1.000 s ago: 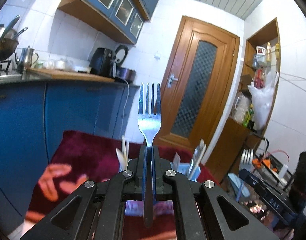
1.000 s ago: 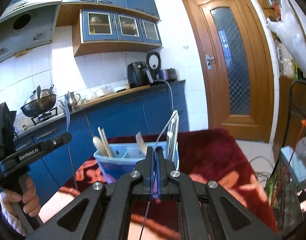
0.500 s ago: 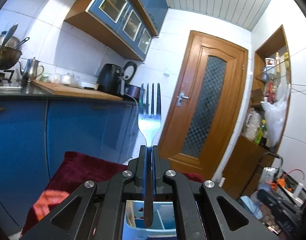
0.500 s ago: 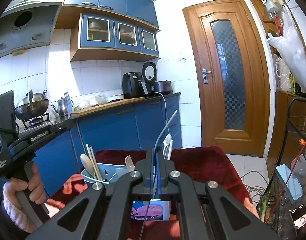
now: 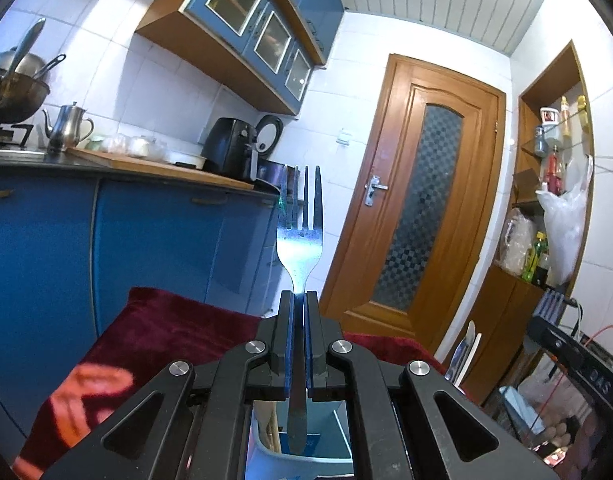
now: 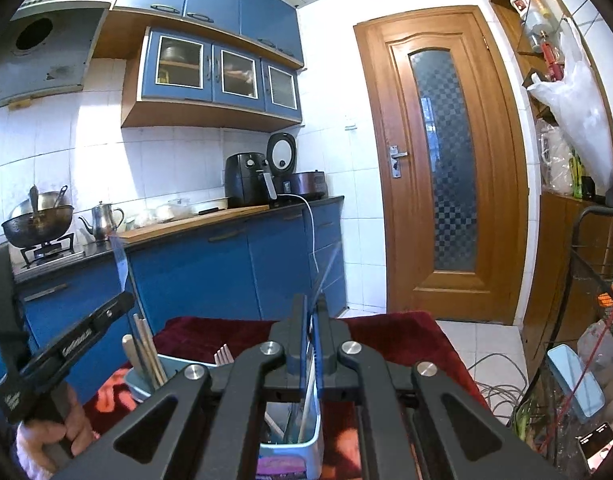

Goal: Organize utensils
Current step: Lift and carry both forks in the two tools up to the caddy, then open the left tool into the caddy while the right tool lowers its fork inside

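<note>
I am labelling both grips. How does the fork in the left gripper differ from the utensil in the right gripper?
The fork faces its camera flat, tines showing; the utensil shows only a thin edge, kind unclear. The fork stands straight in the left gripper; the utensil leans right in the right gripper. Both are clamped, lower ends over the blue caddy.
</note>
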`<action>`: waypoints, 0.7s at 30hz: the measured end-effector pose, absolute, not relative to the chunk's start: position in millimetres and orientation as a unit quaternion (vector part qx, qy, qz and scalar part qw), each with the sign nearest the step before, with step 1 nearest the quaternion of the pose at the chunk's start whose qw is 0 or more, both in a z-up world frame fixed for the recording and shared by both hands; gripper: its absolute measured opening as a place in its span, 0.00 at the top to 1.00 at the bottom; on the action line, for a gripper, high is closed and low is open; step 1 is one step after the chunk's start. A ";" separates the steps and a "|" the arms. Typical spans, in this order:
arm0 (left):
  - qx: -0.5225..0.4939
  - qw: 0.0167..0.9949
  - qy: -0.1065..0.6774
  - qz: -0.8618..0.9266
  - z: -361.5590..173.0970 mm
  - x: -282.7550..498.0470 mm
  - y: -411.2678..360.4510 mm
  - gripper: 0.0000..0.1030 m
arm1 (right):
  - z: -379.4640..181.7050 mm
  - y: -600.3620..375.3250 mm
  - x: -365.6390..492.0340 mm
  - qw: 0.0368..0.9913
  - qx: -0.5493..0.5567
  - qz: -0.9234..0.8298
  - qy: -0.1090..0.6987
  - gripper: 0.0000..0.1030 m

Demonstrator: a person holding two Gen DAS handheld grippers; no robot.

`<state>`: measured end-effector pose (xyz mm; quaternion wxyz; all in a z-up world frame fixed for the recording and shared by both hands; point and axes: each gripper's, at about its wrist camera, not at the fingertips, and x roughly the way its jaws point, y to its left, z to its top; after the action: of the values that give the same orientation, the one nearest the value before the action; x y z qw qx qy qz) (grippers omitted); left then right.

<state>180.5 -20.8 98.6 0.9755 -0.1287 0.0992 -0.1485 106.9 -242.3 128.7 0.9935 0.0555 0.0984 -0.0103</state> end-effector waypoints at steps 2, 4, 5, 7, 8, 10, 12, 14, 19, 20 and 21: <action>-0.127 0.975 0.104 -0.149 94.8 182.6 -21.8 0.96 | 127.9 -242.9 111.1 0.993 0.058 -0.012 0.099 0.96; -0.127 0.975 0.109 -0.149 92.1 184.3 -22.0 0.96 | 131.0 -245.1 113.5 0.994 0.061 -0.013 0.094 0.96; -0.128 0.974 0.111 -0.148 90.8 185.1 -22.4 0.96 | 133.2 -245.6 113.1 0.994 0.062 -0.012 0.091 0.96; -0.128 0.974 0.114 -0.148 88.5 186.5 -22.7 0.96 | 138.6 -245.6 112.4 0.995 0.060 -0.011 0.082 0.96; -0.127 0.974 0.116 -0.147 87.3 187.0 -22.8 0.96 | 141.9 -244.8 111.1 0.995 0.058 -0.010 0.076 0.96; -0.125 0.974 0.119 -0.149 85.4 186.9 -24.0 0.96 | 146.8 -243.0 109.5 0.996 0.052 -0.006 0.068 0.97; -0.122 0.973 0.126 -0.153 83.5 187.9 -26.8 0.96 | 149.4 -241.1 107.7 0.997 0.045 -0.004 0.065 0.97; -0.120 0.972 0.133 -0.155 81.7 188.5 -28.8 0.96 | 148.4 -241.1 108.2 0.997 0.041 -0.002 0.072 0.97; -0.123 0.968 0.150 -0.159 77.4 192.3 -31.8 0.86 | 137.3 -250.0 110.0 0.993 0.048 0.007 0.109 0.97; -0.124 0.967 0.151 -0.162 77.5 191.8 -31.8 0.84 | 134.8 -251.5 109.9 0.992 0.049 0.007 0.115 0.96; -0.125 0.967 0.151 -0.163 78.0 190.8 -32.0 0.82 | 131.8 -253.6 108.8 0.991 0.051 0.006 0.121 0.96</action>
<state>190.8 -32.0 78.0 0.9669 -0.1248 0.1513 -0.1635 108.8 -253.6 131.8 0.9914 0.0506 0.1205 0.0061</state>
